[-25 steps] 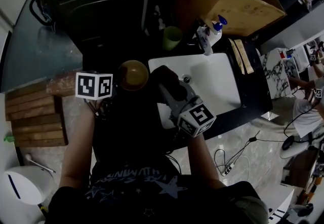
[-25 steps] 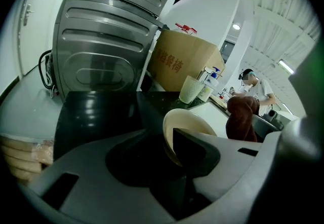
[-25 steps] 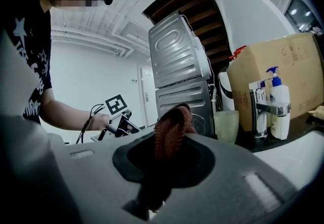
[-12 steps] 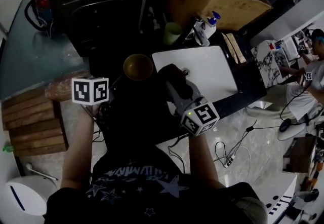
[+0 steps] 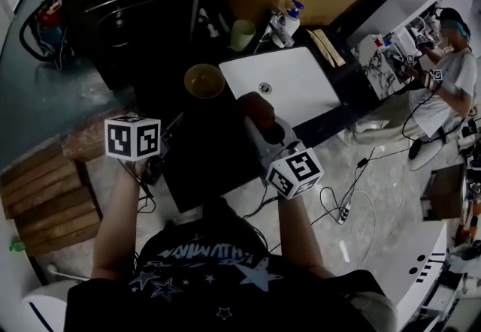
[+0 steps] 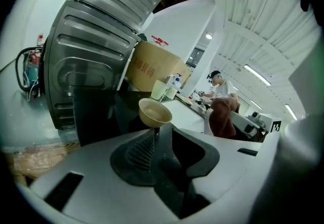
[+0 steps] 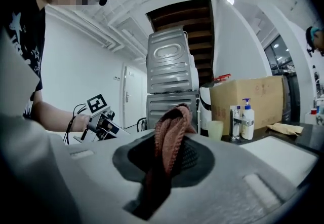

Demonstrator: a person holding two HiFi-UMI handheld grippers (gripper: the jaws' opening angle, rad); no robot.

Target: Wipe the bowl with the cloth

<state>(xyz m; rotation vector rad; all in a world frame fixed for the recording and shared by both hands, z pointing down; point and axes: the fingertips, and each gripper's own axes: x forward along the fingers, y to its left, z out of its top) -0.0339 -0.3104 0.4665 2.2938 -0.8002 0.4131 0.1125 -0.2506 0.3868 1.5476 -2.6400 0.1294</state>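
Okay, both grippers have pulled back and up. Right gripper (image 7: 177, 139) clamps the cloth (image 7: 167, 126); left gripper (image 6: 156, 132) sits part-open, empty. Bowl (image 5: 204, 81) stays on the dark counter (image 5: 203, 158) beside the sink (image 5: 301, 83), well apart, so I read no wiping contact.

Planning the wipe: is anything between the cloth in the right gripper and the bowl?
Nothing visible does. The bowl sits on the dark counter beside the white sink. The cloth, clamped in the right gripper, is apart from the bowl, with only dark counter showing between them.
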